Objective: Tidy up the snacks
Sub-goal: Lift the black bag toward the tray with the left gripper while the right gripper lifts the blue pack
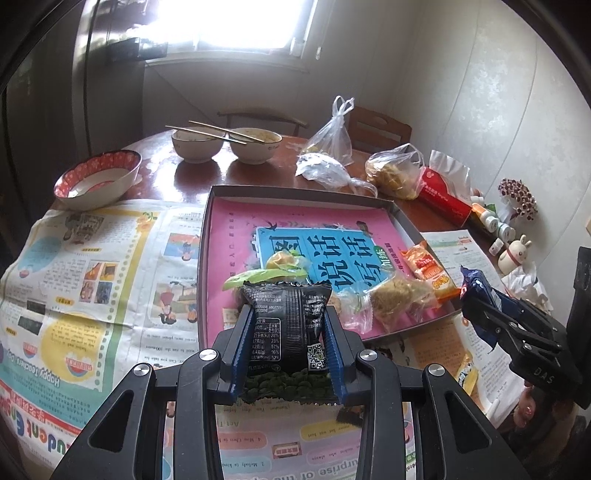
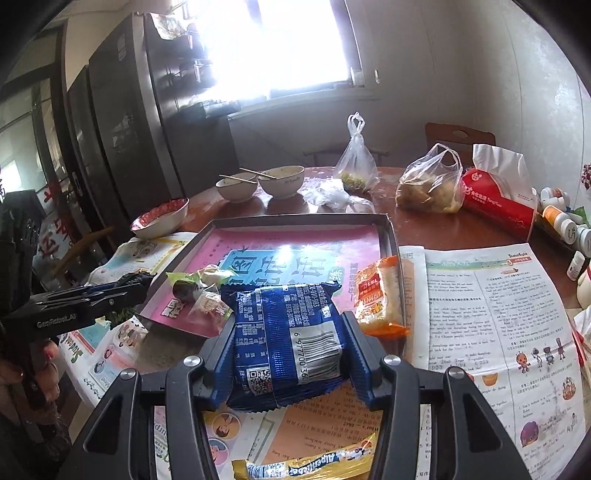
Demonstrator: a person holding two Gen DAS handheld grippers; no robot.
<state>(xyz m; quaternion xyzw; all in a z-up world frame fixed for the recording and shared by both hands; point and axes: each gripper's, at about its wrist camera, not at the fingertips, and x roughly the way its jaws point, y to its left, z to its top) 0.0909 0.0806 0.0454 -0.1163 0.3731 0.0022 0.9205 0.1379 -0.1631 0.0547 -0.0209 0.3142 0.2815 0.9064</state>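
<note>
The left hand-held gripper (image 1: 286, 332) is clamped on a black snack packet (image 1: 286, 321). The right hand-held gripper (image 2: 286, 343) is clamped on a blue packet (image 2: 284, 339). The shallow box (image 1: 229, 192) lies just ahead of both and below them, its long side crosswise.

We look from two fisheye cameras, one riding just behind each gripper's fingers and tilted down across the table (image 1: 258, 177) toward the window (image 1: 243, 26). Our left view sits close over the newspaper (image 1: 92, 258) and catches the right gripper (image 1: 476, 299) at its right edge — our right view catches the left gripper (image 2: 138, 282) at its left edge. Both share the shallow box (image 1: 295, 192) with its pink book (image 2: 295, 240), the bowls (image 2: 258, 184) and the plastic bags (image 2: 428, 184) beyond.
</note>
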